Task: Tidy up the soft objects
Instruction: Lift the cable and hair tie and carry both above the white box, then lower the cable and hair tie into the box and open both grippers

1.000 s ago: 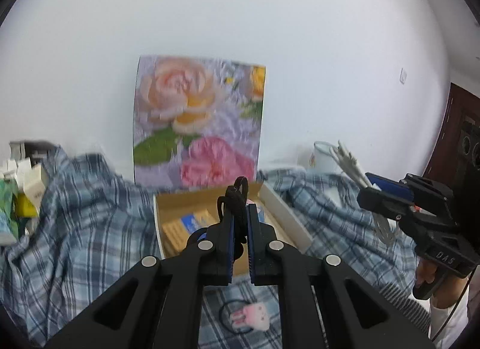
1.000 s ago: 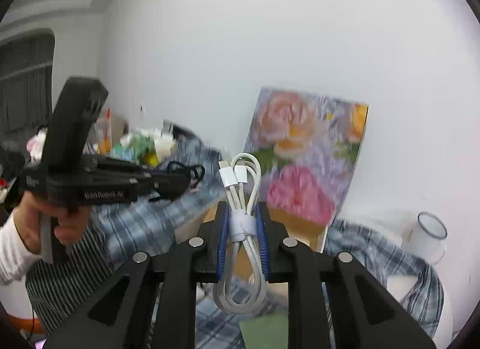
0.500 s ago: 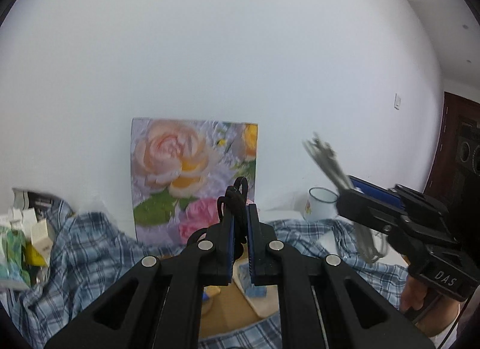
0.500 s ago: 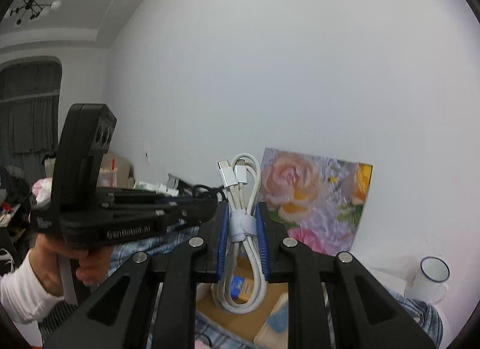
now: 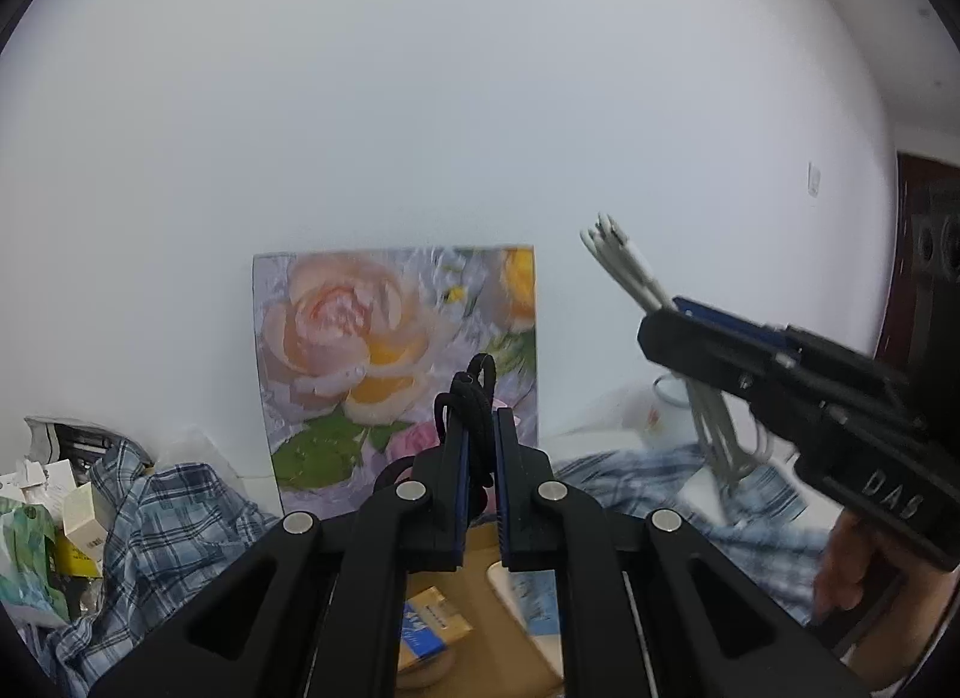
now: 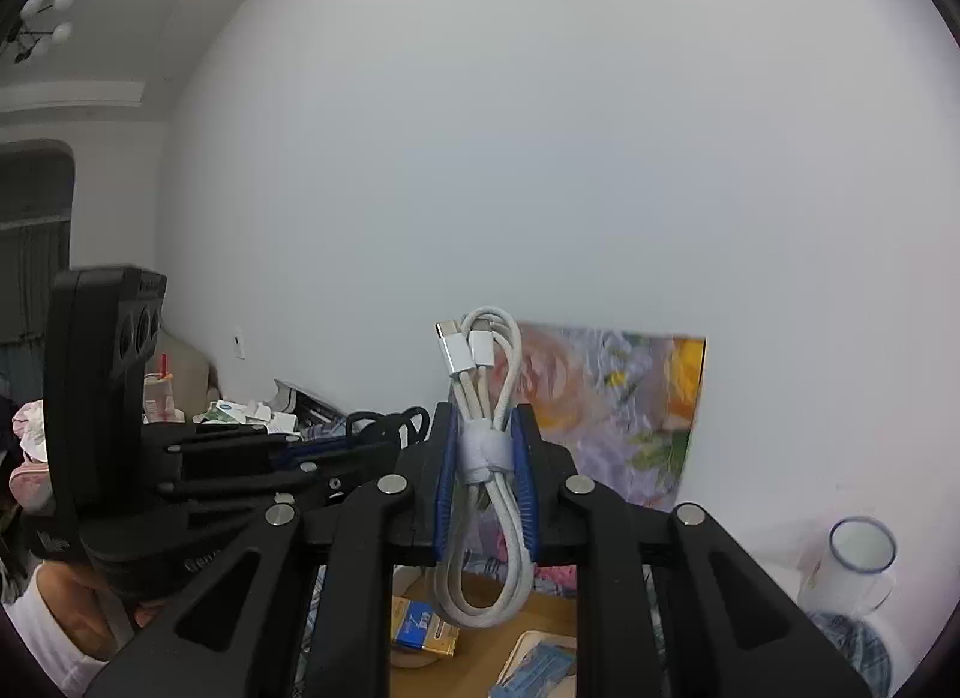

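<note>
We see left claw [image 5: 479, 446] pinching black hair tie [image 5: 474, 398] | right claw [image 6: 485, 458] pinching bundled white USB-C cable [image 6: 483, 458] | both above cardboard box [image 6: 486, 647] on plaid-clothed desk [image 5: 168, 524] | rose painting [image 5: 372, 350] against white wall [image 5: 480, 98]

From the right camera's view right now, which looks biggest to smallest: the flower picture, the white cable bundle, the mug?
1. White cable bundle, though nearness to the camera inflates it
2. Flower picture, partly hidden
3. Mug
</note>
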### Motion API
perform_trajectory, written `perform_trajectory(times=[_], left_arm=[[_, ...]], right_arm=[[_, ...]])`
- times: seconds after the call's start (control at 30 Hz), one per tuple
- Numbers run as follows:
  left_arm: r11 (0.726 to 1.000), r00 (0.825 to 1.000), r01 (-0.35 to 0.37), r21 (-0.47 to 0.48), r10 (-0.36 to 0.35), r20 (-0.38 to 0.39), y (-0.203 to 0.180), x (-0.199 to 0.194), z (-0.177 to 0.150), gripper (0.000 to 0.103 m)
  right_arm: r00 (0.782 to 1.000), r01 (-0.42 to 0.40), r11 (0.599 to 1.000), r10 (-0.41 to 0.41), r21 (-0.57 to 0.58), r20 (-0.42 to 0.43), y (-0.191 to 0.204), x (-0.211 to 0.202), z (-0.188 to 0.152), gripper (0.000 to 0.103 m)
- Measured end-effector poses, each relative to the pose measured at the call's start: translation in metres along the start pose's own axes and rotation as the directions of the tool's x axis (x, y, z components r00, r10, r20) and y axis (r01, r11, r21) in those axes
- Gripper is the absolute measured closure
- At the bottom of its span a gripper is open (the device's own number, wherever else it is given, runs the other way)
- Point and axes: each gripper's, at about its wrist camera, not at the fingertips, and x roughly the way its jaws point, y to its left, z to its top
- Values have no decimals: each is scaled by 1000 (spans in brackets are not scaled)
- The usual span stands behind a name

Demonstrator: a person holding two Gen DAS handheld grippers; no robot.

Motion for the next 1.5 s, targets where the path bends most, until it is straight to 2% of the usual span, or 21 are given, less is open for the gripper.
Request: perform_trajectory(times=[0.23,0.57,0.77,0.97,1.17,1.5], left_arm=[[1000,995,-8,-24,5,-102,7,41,-33,95],[998,983,-37,-48,28,-182,16,74,-61,95],[998,975,-29,-57,15,-219,16,88,-75,95],[998,963,-25,-55,9,-269,17,102,-89,95],[998,956,-23,-61,4,-294,18,110,-96,95],[997,953,-16,-73,-7,-303,20,112,-101,95]], right_arm=[[997,1,1000,1,26,-83,-9,33,-36,86],[984,-1,996,17,89,-180,-24,67,-77,86],[974,-15,990,46,138,-223,-32,81,-96,86],[955,-27,983,79,182,-284,-37,97,-116,86],[940,-31,976,102,217,-325,-42,107,-130,86],[933,-50,972,128,230,-337,-39,110,-134,86]])
